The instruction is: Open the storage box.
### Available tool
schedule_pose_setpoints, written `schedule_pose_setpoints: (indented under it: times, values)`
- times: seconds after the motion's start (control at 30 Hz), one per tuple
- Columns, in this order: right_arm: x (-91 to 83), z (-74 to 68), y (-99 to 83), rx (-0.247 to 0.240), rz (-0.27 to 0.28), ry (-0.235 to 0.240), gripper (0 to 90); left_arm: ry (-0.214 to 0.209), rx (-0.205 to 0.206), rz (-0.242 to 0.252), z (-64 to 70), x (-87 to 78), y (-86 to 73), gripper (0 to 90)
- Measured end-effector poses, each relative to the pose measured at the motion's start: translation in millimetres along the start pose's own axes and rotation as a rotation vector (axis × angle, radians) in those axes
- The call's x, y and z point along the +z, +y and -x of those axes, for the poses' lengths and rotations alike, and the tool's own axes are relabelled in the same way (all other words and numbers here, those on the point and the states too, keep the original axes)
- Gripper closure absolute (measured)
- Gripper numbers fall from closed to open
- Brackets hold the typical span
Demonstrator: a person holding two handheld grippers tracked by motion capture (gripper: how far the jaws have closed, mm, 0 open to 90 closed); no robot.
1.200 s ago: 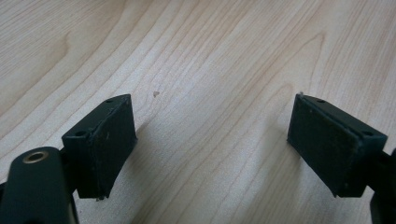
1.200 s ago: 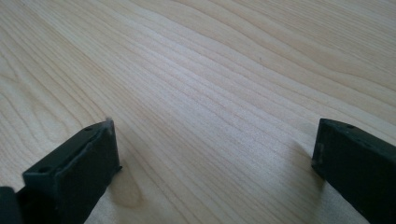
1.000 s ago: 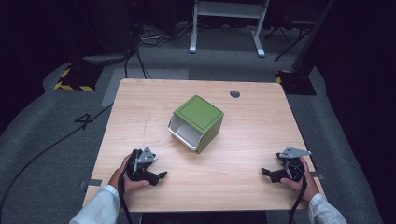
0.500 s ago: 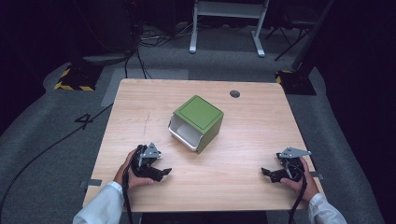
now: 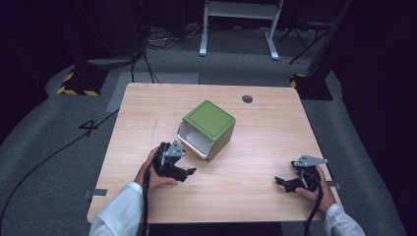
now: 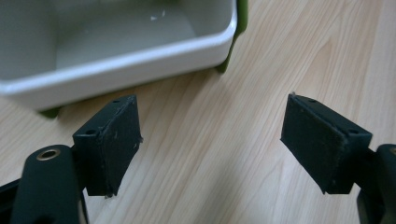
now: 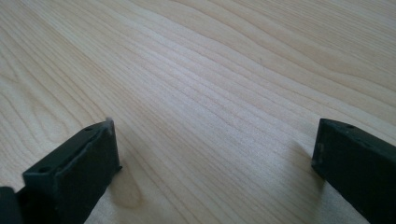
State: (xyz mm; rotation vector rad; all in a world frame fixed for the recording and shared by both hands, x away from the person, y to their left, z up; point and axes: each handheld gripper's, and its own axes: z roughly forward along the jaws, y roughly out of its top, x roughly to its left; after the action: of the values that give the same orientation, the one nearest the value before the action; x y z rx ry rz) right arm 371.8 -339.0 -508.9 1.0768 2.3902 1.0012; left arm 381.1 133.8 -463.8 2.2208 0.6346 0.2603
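A green box (image 5: 209, 129) with a white inside lies on its side at the middle of the wooden table (image 5: 255, 137), its open mouth facing the near left. My left gripper (image 5: 183, 166) stands open just in front of that mouth, nothing between its jaws. In the left gripper view the box's white rim (image 6: 121, 63) runs across the top, close beyond the gripper (image 6: 212, 140). My right gripper (image 5: 287, 183) rests near the front right corner, open and empty. In the right gripper view the gripper (image 7: 215, 158) has bare wood between its jaws.
A dark round grommet hole (image 5: 247, 99) sits near the table's far edge. Behind the table are a white frame stand (image 5: 241, 24) and cables on the grey floor (image 5: 59, 147). A black-and-yellow striped base (image 5: 78, 83) stands at the far left.
My left gripper has moved forward and to the right, closer to the box's open mouth. The right gripper has stayed in place.
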Motion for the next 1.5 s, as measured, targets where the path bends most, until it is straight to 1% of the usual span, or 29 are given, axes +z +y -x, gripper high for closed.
schedule_pose_setpoints:
  times: [0.03,0.1,0.13,0.17,0.33,0.37,0.4,0.47,0.5,0.57,0.63,0.77,0.8,0.87,0.93,0.97,1.03,1.07,1.1,1.13,1.17,1.2,1.23,1.27,1.3,1.33,1.4,1.43,1.5]
  values:
    - [0.0,0.0,0.0,0.0,0.0,0.0,0.5,0.0,0.0,0.0,0.0,0.0,0.0,19.6]
    - [0.0,0.0,0.0,0.0,0.0,0.0,0.5,0.003,0.021,0.003,2.0,2.6,8.0,19.3]
    - [0.0,0.0,0.0,0.0,0.0,0.0,0.5,-0.011,0.028,0.016,3.2,6.0,15.8,19.3]
    - [0.0,0.0,0.0,0.0,0.0,0.0,0.5,-0.011,0.028,0.016,3.2,6.0,15.8,19.3]
    - [0.0,0.0,0.0,0.0,0.0,0.0,0.5,-0.024,0.053,0.028,7.8,15.9,32.0,18.8]
    - [0.0,0.0,0.0,0.0,0.0,0.0,0.5,-0.021,0.061,0.029,8.7,17.8,34.1,18.8]
    - [0.0,0.0,0.0,0.0,0.0,0.0,0.5,-0.031,0.065,0.023,8.7,19.8,36.2,18.8]
    - [0.0,0.0,0.0,0.0,0.0,0.0,0.5,-0.037,0.068,0.021,8.4,24.4,39.4,18.7]
    - [0.0,0.0,0.0,0.0,0.0,0.0,0.5,-0.043,0.068,0.014,8.1,25.9,40.3,18.6]
    - [0.0,0.0,0.0,0.0,0.0,0.0,0.5,-0.038,0.073,0.005,6.6,30.3,42.1,18.6]
    - [0.0,0.1,0.0,-0.001,0.0,0.0,0.5,-0.043,0.06,0.0,4.0,35.9,42.7,18.7]
    - [0.0,0.1,0.0,-0.001,0.0,0.001,0.5,-0.037,0.067,-0.029,0.4,46.1,42.4,19.8]
    - [0.0,0.1,0.0,-0.001,0.0,0.0,0.5,-0.042,0.057,-0.029,-0.7,48.5,41.9,20.2]
    - [0.0,0.1,0.0,-0.001,0.0,0.001,0.5,-0.046,0.052,-0.032,-3.6,51.8,40.6,21.2]
    - [-0.1,0.1,-0.1,-0.002,0.0,0.002,0.5,-0.047,0.048,-0.035,-5.4,53.3,40.4,23.6]
    - [-0.1,0.1,-0.1,-0.003,0.0,0.003,0.5,-0.048,0.047,-0.035,-5.8,53.8,40.5,27.2]
    - [-0.1,0.1,-0.1,-0.003,0.0,0.003,0.5,-0.047,0.056,-0.06,-5.3,55.7,39.9,29.1]
    - [-0.1,0.1,-0.1,-0.003,0.0,0.003,0.5,-0.053,0.072,-0.075,-5.6,56.9,39.6,31.9]
    - [-0.1,0.2,-0.1,-0.004,0.0,0.003,0.5,-0.059,0.074,-0.084,-5.1,57.4,39.2,32.4]
    - [-0.1,0.1,-0.1,-0.003,0.0,0.004,0.5,-0.068,0.08,-0.088,-5.2,57.3,38.9,34.9]
    - [-0.2,0.1,-0.1,-0.004,0.0,0.004,0.5,-0.071,0.077,-0.09,-5.2,56.8,38.6,39.6]
    - [-0.2,0.1,-0.1,-0.004,0.0,0.004,0.5,-0.08,0.073,-0.082,-5.9,55.9,37.9,39.9]
    - [-0.2,0.1,-0.2,-0.004,-0.001,0.005,0.5,-0.084,0.058,-0.074,-5.6,54.7,36.9,41.6]
    - [-0.2,0.1,-0.2,-0.005,0.0,0.005,0.5,-0.085,0.062,-0.068,-6.2,53.6,36.5,45.7]
    - [-0.2,0.1,-0.2,-0.005,0.0,0.005,0.4,-0.085,0.065,-0.07,-6.9,51.7,35.9,46.8]
    - [-0.2,0.1,-0.2,-0.005,0.0,0.006,0.5,-0.084,0.062,-0.064,-7.1,49.6,35.1,47.9]
    - [-0.3,0.1,-0.2,-0.005,0.0,0.006,0.5,-0.075,0.056,-0.063,-7.2,46.7,33.7,54.1]
    - [-0.3,0.1,-0.2,-0.005,0.0,0.006,0.5,-0.075,0.057,-0.063,-7.5,45.1,32.8,54.1]
    - [-0.3,0.1,-0.3,-0.006,-0.001,0.006,0.5,-0.074,0.067,-0.068,-7.5,41.5,30.7,57.0]
